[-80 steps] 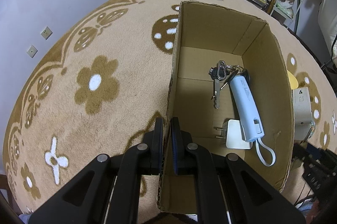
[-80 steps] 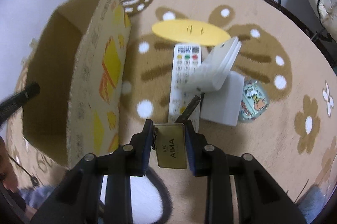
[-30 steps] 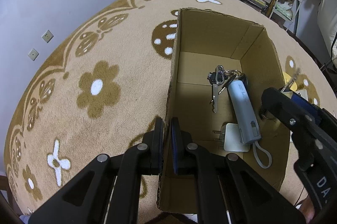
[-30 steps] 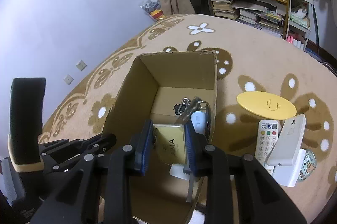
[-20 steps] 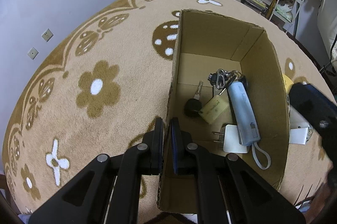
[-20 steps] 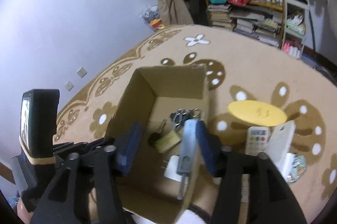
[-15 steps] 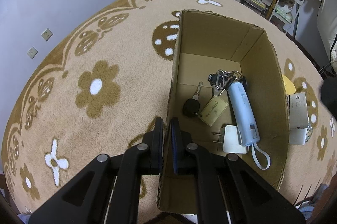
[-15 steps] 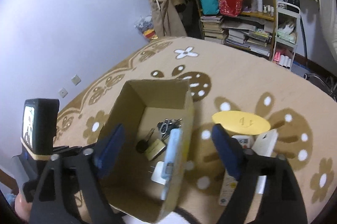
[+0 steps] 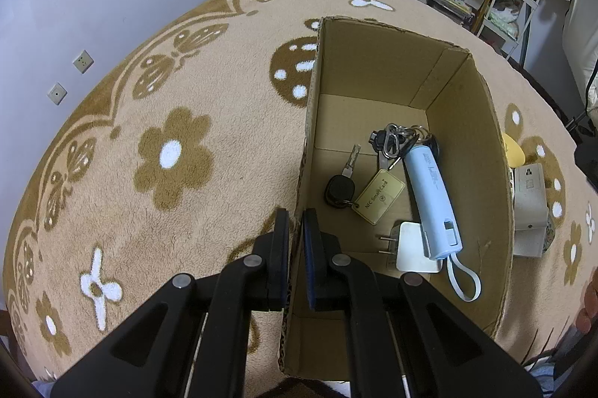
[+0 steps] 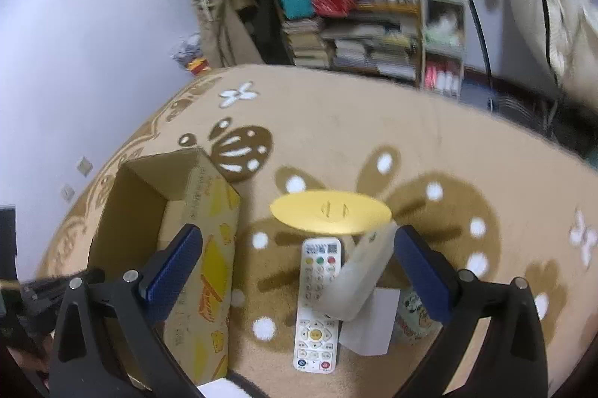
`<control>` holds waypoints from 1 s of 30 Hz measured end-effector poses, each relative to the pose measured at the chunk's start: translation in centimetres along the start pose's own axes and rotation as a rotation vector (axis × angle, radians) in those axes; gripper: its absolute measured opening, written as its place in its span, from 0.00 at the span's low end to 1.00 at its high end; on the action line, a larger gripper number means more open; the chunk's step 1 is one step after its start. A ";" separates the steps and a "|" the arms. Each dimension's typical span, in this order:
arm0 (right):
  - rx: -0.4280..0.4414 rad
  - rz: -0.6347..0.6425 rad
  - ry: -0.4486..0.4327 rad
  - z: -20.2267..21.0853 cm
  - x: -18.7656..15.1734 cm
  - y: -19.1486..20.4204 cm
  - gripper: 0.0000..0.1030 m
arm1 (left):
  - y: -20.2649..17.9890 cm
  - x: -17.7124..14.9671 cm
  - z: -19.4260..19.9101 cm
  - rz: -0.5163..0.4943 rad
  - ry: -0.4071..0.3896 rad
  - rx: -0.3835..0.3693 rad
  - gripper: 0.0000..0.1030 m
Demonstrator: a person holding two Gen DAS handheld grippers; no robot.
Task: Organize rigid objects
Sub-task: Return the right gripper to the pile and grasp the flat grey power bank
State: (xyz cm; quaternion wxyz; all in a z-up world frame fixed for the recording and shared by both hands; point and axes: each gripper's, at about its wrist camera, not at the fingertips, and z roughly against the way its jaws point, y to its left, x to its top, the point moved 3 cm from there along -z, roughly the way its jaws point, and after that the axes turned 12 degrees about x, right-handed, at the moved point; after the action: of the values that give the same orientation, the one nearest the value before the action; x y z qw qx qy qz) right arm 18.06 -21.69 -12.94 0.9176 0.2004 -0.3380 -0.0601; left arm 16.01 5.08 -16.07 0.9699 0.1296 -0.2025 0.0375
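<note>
Cardboard box (image 9: pixel 493 173) pinched at its near wall by left gripper (image 9: pixel 295 248), key with tag (image 9: pixel 366 192) inside; right gripper (image 10: pixel 299 271) empty, just opened wide above remote (image 10: pixel 317 300), liable to snag the leaning white slab (image 10: pixel 358 278).

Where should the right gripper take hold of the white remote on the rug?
Grip the remote across its narrow width near the bare lower end, coming straight down. It lies flat and long, and a white box leans beside its upper half.
</note>
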 end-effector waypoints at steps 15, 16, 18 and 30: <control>-0.026 -0.155 0.037 -2.1 -1.0 -5.9 0.80 | 0.0 0.0 -0.1 -0.001 0.000 0.001 0.06; -0.025 -0.165 0.041 -2.3 -1.1 -6.2 0.78 | 0.0 0.0 -0.1 -0.001 0.000 0.001 0.06; -0.023 -0.187 0.057 -2.8 -1.5 -6.7 0.71 | 0.0 0.1 -0.1 -0.002 0.000 0.001 0.06; 0.000 -0.265 0.091 -4.5 -2.7 -8.3 0.40 | 0.0 0.0 -0.3 0.005 0.001 0.000 0.06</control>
State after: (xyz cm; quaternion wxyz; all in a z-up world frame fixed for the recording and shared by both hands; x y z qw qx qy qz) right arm 19.13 -27.11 -21.09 0.9159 0.2459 -0.2668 -0.1716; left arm 16.13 5.13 -16.33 0.9700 0.1291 -0.2023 0.0400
